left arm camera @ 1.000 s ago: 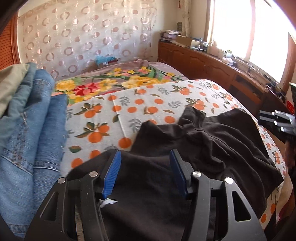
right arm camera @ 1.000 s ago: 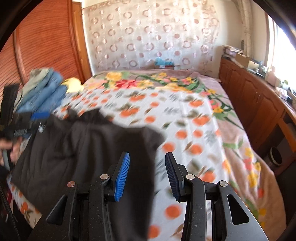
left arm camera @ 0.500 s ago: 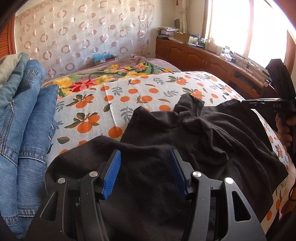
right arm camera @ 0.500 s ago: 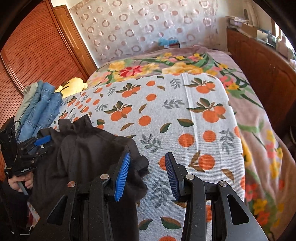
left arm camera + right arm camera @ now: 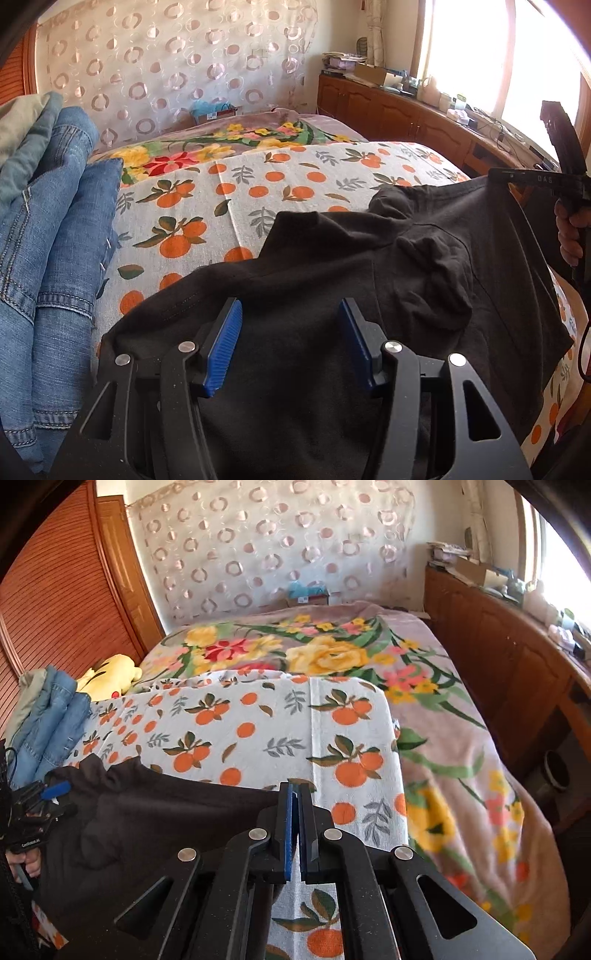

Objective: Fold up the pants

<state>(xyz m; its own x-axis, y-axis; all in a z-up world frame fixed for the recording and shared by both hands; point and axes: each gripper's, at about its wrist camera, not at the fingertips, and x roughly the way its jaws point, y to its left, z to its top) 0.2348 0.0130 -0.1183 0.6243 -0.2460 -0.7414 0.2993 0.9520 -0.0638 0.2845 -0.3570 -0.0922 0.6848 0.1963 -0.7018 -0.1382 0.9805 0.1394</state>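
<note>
Our right gripper (image 5: 295, 805) has just clenched: jaws that stood apart a second ago are now pressed together on the right-hand edge of the black pants (image 5: 369, 295), where half a second ago they only straddled that corner. In the left wrist view the cloth rises taut to its tip, so we judge the pinch has caught fabric. Our left gripper (image 5: 290, 343) is unchanged, jaws released and standing apart over the near left part of the pants, gripping nothing. The pants lie rumpled along the near edge of the orange-print sheet (image 5: 258, 731) on the bed, folded jeans (image 5: 48, 236) at its left edge. With one corner secured, we reckon the left must grip next before any fold.
</note>
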